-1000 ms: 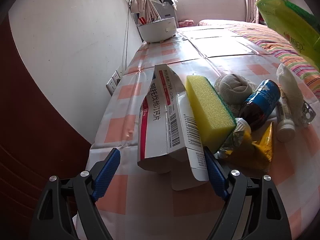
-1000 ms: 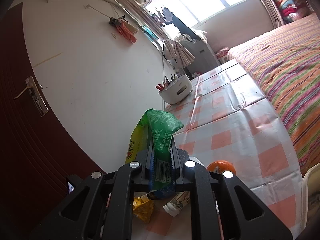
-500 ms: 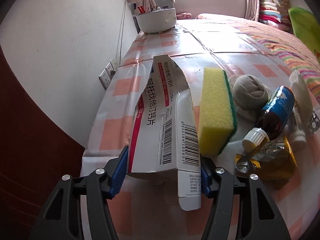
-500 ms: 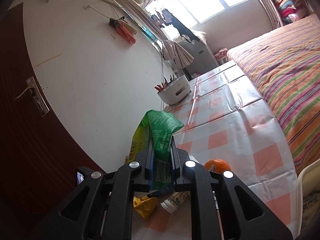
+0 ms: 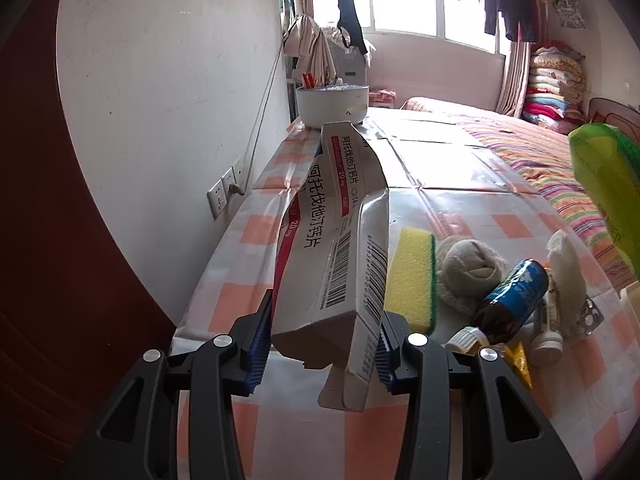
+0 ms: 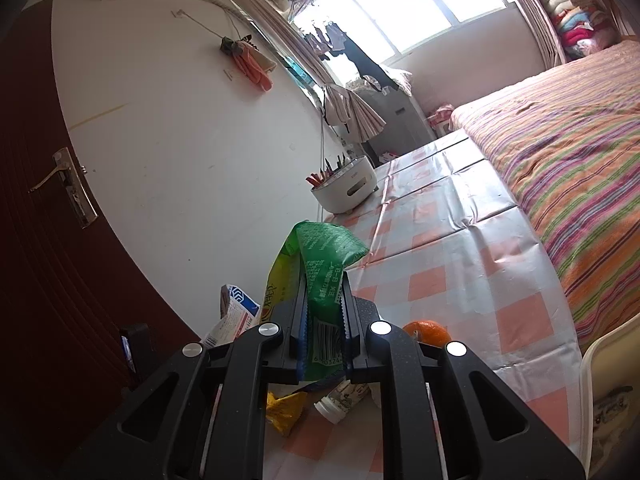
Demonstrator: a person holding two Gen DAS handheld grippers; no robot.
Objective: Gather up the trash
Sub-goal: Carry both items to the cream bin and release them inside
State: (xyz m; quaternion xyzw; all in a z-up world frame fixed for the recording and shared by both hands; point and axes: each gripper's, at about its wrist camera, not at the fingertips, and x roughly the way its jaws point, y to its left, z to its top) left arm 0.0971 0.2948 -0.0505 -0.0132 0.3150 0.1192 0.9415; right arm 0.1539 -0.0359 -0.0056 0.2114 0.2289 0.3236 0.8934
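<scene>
A torn white medicine box (image 5: 336, 216) with red stripe and barcode sticks up off the checked tablecloth (image 5: 460, 184). My left gripper (image 5: 324, 316) has its jaws closing on the box's near end, and both blue pads (image 5: 260, 336) press its sides. The same box (image 6: 236, 312) shows at the lower left of the right wrist view. My right gripper (image 6: 322, 308) is shut on a green snack bag (image 6: 324, 252), which is held above the table and also shows as the green bag (image 5: 604, 184) at the right edge.
On the cloth to the right lie a yellow sponge (image 5: 412, 276), a rolled grey sock (image 5: 468, 272), a brown bottle (image 5: 512, 296), a yellow wrapper (image 5: 518, 364), a white tube (image 5: 546, 344) and an orange (image 6: 426, 332). A white pen tub (image 5: 332, 104) stands far back. Wall left, striped bed (image 6: 568, 152) right.
The left jaws have drawn in from wide apart onto the box's sides, and the box has come up off the cloth with its far end raised. The right gripper has kept still.
</scene>
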